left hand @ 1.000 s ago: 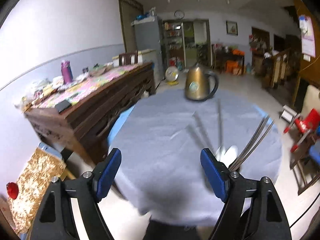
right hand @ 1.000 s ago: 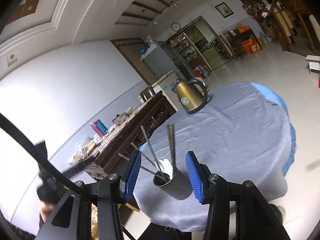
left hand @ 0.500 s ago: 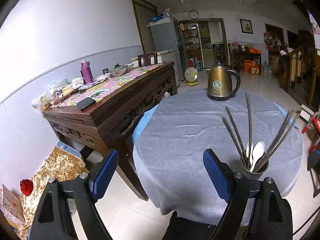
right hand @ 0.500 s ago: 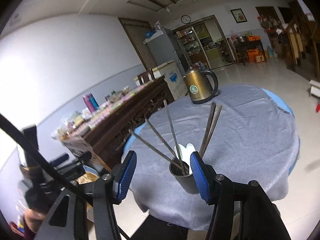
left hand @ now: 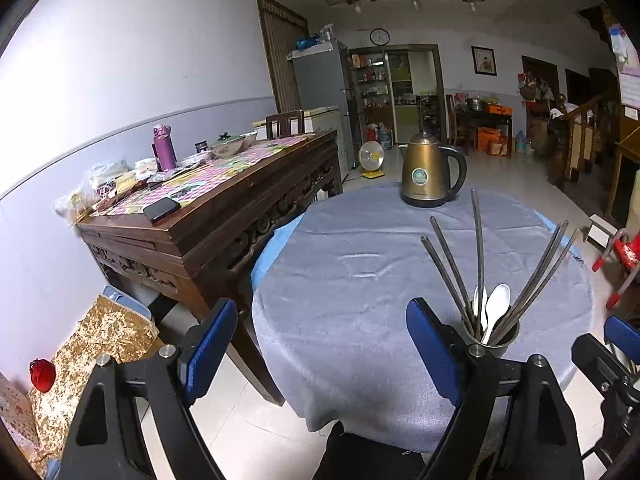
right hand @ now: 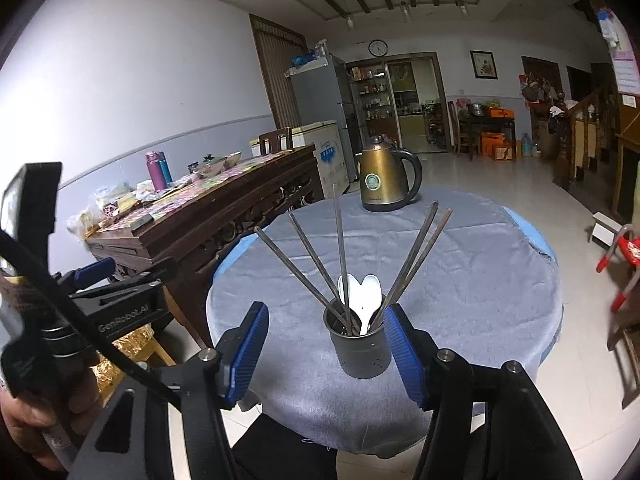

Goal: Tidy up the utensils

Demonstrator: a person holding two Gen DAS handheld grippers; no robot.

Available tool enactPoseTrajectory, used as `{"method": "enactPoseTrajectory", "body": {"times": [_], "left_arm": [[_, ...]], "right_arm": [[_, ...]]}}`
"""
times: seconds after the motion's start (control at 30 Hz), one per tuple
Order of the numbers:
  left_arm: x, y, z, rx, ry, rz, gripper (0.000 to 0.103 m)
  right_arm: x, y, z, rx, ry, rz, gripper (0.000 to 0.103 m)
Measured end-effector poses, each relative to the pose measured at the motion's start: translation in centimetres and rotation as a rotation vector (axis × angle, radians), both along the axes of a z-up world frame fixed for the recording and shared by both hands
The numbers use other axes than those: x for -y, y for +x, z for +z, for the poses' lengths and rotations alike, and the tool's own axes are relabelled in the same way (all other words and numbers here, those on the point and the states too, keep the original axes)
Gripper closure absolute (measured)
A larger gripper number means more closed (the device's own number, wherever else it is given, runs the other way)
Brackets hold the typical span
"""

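Observation:
A dark metal utensil cup [right hand: 362,342] stands near the front edge of a round table with a grey cloth [right hand: 460,280]. It holds several metal chopsticks [right hand: 340,248] and two white spoons [right hand: 366,294]. My right gripper [right hand: 326,354] is open and empty, its blue pads on either side of the cup, short of it. My left gripper [left hand: 320,354] is open and empty, off the table's front left edge. In the left wrist view the cup [left hand: 494,334] sits just right of the right pad.
A brass-coloured kettle [right hand: 386,180] stands at the far side of the table. A cluttered dark wooden sideboard [left hand: 208,208] runs along the left wall. A red child's chair [left hand: 620,260] is at the right. Tiled floor lies beyond.
Both grippers have pulled back from the table and levelled out. The cup with its utensils now appears farther from the right gripper's pads. The cup stays put.

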State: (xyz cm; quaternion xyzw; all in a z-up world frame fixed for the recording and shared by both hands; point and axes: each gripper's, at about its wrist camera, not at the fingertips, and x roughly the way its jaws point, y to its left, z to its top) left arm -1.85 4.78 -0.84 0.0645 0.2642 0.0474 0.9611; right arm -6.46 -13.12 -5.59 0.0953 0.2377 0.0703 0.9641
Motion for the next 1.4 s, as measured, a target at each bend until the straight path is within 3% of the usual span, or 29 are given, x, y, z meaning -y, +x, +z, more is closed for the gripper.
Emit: {"method": "enactPoseTrajectory", "body": {"times": [1.4], "left_arm": [[-0.9, -1.0, 0.0, 0.039, -0.021, 0.002, 0.016]], "right_arm": [[-0.2, 0.0, 0.2, -0.029, 0.024, -0.063, 0.038]]}}
